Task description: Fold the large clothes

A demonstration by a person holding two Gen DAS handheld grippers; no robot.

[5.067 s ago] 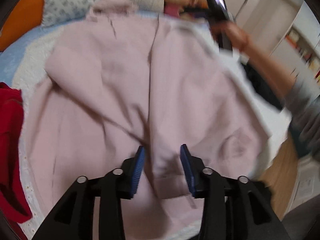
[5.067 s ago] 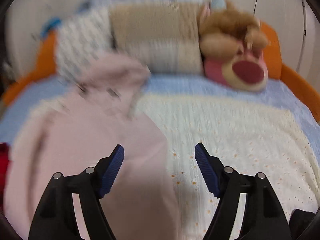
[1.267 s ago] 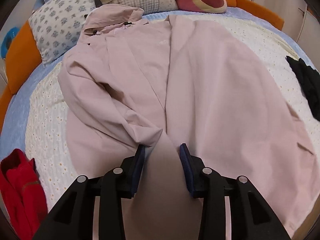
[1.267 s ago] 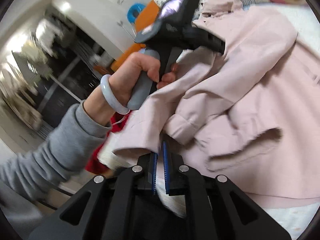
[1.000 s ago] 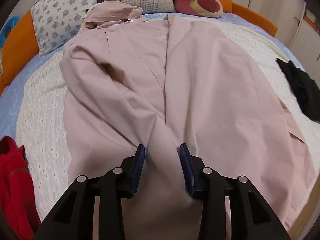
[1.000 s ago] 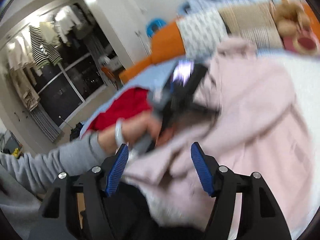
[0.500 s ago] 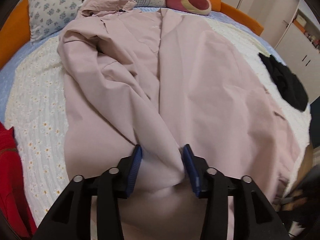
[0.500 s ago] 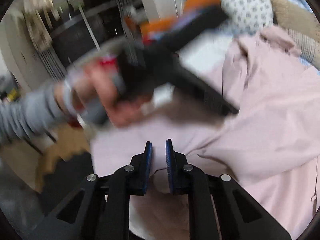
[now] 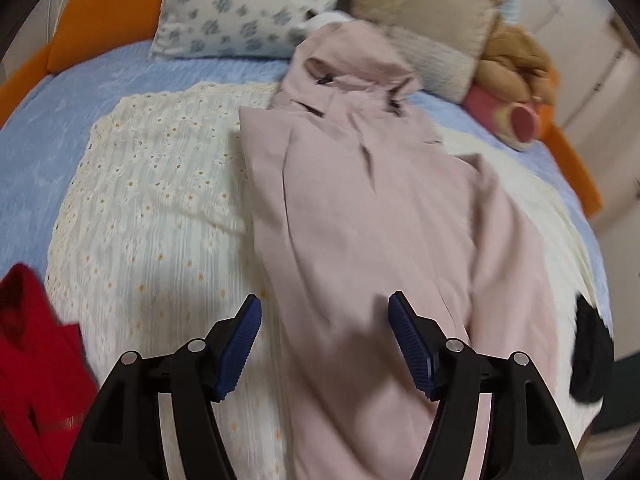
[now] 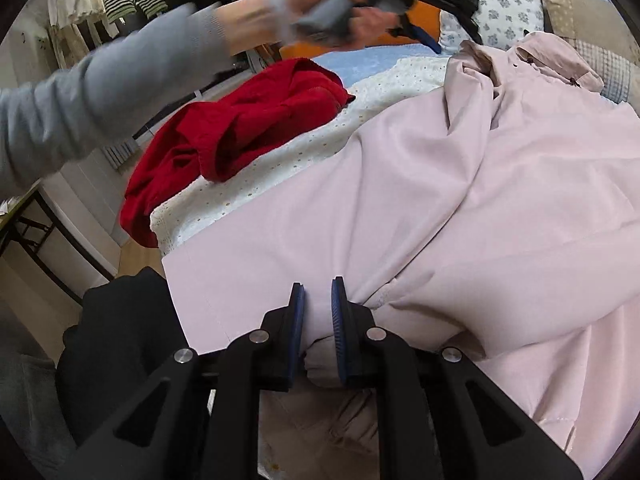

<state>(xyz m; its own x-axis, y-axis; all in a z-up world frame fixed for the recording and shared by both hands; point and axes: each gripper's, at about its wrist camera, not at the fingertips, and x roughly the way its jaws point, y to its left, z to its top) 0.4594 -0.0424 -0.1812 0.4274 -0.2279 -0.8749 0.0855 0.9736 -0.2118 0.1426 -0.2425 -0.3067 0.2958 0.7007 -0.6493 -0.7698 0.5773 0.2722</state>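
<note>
A large pale pink hooded jacket [image 9: 360, 208] lies lengthwise on the bed, folded narrow, hood toward the pillows. My left gripper [image 9: 324, 340] is open and empty, held above the jacket's lower part. In the right wrist view the jacket [image 10: 500, 184] fills the right side. My right gripper [image 10: 317, 312] is shut on a bunched fold of the pink jacket near its hem. The left gripper [image 10: 424, 4] also shows there, raised at the top, held by a hand in a grey sleeve.
A red garment [image 9: 28, 336] lies at the bed's left edge, also in the right wrist view [image 10: 240, 120]. A black garment [image 9: 592, 352] lies at the right edge. Pillows [image 9: 248, 4] and a plush toy [image 9: 516, 92] sit at the head. The white daisy bedspread [image 9: 152, 208] covers the bed.
My left gripper has let go of the jacket, opened wide and lifted away. The jacket's side is now folded in, narrower. My right gripper stays shut on the fabric.
</note>
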